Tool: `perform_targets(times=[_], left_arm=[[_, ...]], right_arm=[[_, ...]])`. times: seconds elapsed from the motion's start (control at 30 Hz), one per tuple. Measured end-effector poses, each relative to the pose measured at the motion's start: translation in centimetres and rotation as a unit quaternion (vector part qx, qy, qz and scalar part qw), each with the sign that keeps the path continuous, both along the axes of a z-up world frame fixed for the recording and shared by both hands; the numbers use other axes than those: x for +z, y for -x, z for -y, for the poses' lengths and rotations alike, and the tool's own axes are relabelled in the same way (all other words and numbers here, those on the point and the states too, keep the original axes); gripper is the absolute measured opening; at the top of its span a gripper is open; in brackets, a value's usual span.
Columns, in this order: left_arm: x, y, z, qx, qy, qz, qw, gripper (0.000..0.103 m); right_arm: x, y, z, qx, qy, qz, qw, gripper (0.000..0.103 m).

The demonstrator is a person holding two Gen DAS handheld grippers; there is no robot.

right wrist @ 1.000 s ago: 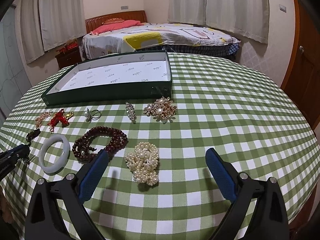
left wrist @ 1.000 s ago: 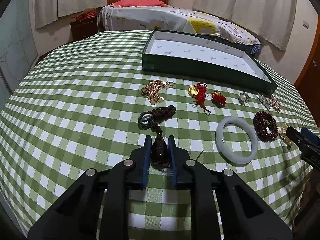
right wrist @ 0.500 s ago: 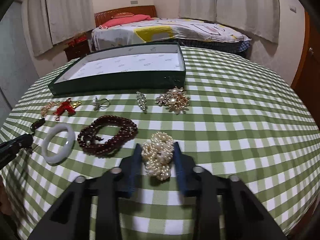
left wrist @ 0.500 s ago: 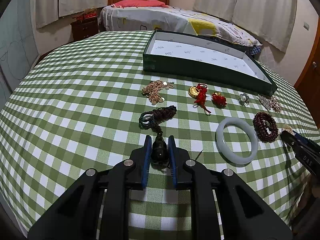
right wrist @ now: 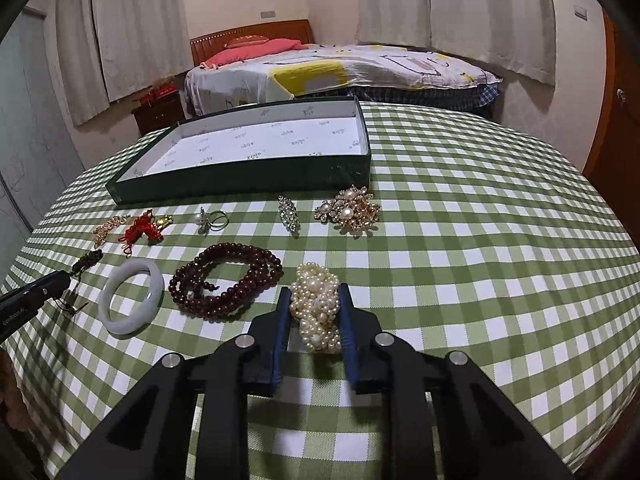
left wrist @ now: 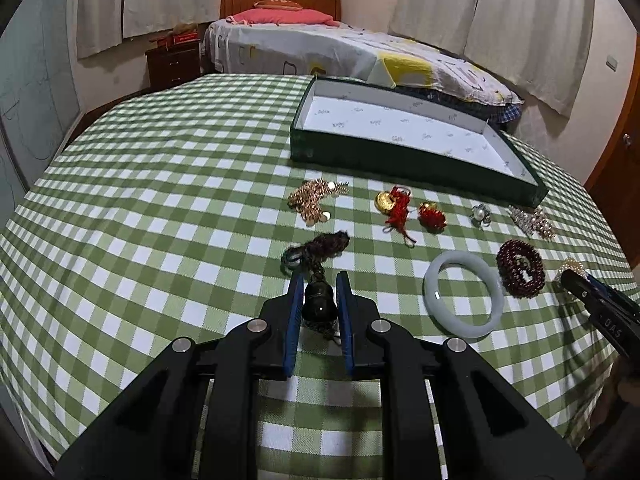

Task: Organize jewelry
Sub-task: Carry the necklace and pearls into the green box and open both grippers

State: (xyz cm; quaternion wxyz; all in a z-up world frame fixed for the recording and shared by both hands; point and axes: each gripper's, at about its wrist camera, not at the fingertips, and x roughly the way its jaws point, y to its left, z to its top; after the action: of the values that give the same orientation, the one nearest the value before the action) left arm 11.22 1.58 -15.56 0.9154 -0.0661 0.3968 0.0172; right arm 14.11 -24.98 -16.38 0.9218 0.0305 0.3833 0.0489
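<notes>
While both tools sit low over the checked counter (right wrist: 460, 216), each one grips a piece of jewelry. The left hand-held gripper (left wrist: 319, 306) is clenched on the dark bead pendant (left wrist: 319, 307), whose braided cord (left wrist: 320, 246) trails ahead on the cloth toward the middle of the counter. The right hand-held gripper (right wrist: 315, 312) is clenched on the pearl bracelet (right wrist: 316, 306), with the blue pads touching it on both sides. I cannot tell if either piece is lifted off the cloth.

Just left of the pearls lies the dark red bead bracelet (right wrist: 228, 282), and beside that the white jade bangle (right wrist: 131, 297), toward the left edge. Nearer the far side there is a row of small pieces: a gold chain (left wrist: 314, 198), a red knot charm (left wrist: 394, 210), a pearl ring (right wrist: 210, 219), a crystal brooch (right wrist: 289, 213) and a gold pearl brooch (right wrist: 348, 210). Behind this row stands the green box (right wrist: 240, 182), open, with white printed lining; it holds no jewelry. Its right corner is near the gold pearl brooch.
</notes>
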Motion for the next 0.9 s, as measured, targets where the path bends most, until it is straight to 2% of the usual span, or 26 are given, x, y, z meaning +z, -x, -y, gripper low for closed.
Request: perform_targets(times=[0.9], left_arm=[[7.1,0.6,0.9,-0.012,0.003,0.082,0.9966,0.017]], right_arm=[[4.9,0.5,-0.1,0.007,-0.020,0.060,0.998,0.023]])
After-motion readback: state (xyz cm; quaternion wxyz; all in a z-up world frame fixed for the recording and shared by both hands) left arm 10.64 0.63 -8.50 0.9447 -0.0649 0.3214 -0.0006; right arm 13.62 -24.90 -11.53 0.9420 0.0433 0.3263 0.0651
